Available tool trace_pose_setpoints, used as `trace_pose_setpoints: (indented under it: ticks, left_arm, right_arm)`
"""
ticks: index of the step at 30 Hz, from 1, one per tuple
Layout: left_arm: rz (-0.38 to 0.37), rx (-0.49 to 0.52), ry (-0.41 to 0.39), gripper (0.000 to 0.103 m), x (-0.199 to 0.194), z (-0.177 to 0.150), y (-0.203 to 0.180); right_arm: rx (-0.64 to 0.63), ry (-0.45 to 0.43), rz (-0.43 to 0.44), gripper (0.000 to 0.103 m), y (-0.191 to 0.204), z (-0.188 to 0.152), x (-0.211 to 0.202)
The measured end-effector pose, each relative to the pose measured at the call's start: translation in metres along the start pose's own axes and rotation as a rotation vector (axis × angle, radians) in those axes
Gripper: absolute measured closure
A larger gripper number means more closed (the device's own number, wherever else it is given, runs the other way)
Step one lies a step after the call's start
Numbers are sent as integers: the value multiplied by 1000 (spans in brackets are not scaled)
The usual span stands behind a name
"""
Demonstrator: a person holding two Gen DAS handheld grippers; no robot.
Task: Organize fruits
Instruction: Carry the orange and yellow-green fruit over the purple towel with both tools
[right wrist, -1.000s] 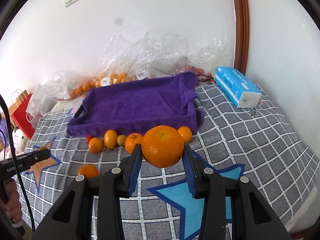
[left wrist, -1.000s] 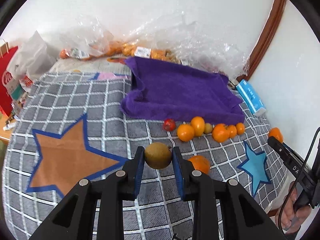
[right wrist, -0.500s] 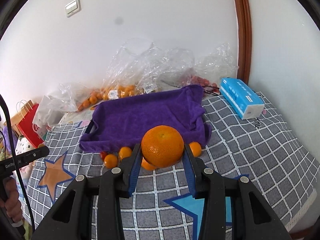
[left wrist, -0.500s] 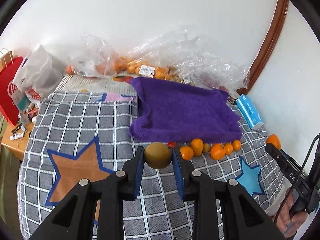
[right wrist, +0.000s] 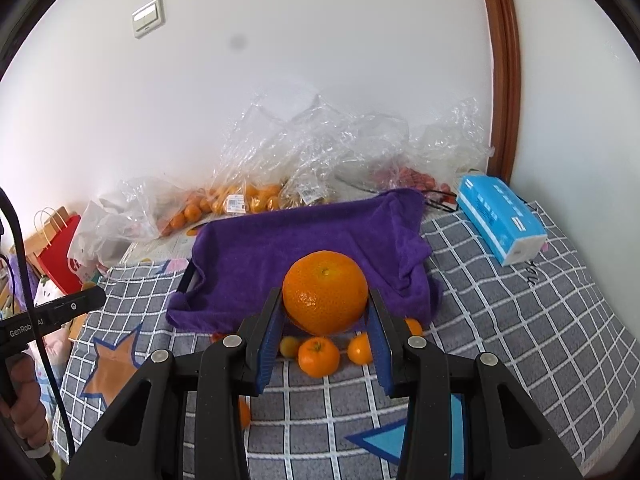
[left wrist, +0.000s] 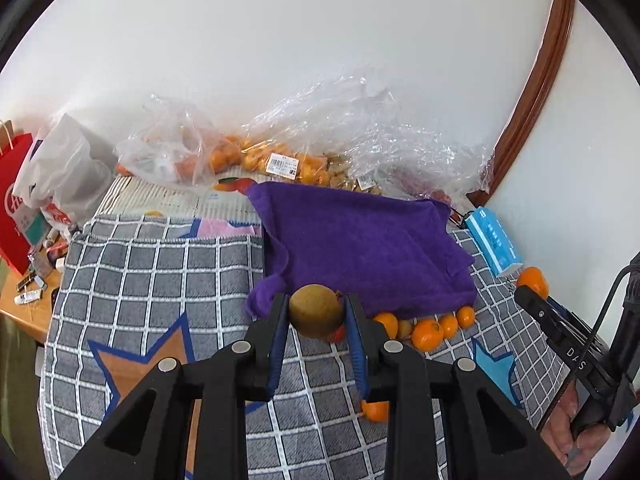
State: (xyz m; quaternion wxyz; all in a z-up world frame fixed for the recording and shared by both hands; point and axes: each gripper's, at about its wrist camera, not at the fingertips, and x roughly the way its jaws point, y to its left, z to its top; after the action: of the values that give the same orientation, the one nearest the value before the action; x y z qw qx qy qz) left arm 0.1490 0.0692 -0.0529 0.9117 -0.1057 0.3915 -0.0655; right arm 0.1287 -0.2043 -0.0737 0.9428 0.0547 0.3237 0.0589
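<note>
My left gripper (left wrist: pixel 316 312) is shut on a brown-green kiwi (left wrist: pixel 316 310), held above the checked cloth just before the purple towel-lined tray (left wrist: pixel 360 240). My right gripper (right wrist: pixel 325 312) is shut on a large orange (right wrist: pixel 325 298), also in the air in front of the tray (right wrist: pixel 304 248). A row of small oranges (left wrist: pixel 428 334) lies along the tray's near edge, with a red tomato (left wrist: pixel 338 334) partly hidden behind the kiwi. One more orange (left wrist: pixel 376 410) rests nearer on the cloth. In the right wrist view the row shows as oranges (right wrist: pixel 319 356) under the held fruit.
Clear plastic bags of fruit (left wrist: pixel 280 160) pile against the back wall. A blue tissue pack (right wrist: pixel 502 220) lies right of the tray. Red and white bags (left wrist: pixel 24 200) stand at the left edge. The grey checked cloth with stars (left wrist: pixel 160 280) covers the surface. A hand (left wrist: pixel 568 436) holds the other gripper.
Both grippers have risen and pulled back with their fruits, so the tray and the row of oranges look smaller and lower in each view. The grips are unchanged.
</note>
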Motion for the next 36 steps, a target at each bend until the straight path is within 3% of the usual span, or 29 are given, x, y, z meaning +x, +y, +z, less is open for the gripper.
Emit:
trace_pose_setpoints:
  ticks: [11,36]
  left_arm:
    - [-20,18,6,77,14,19,-2]
    - [-47,29,38,77,64,47,-8]
  right_arm:
    - [8,-22,25,63,13,23,13]
    - [22,6,-41,63,-5,33,55]
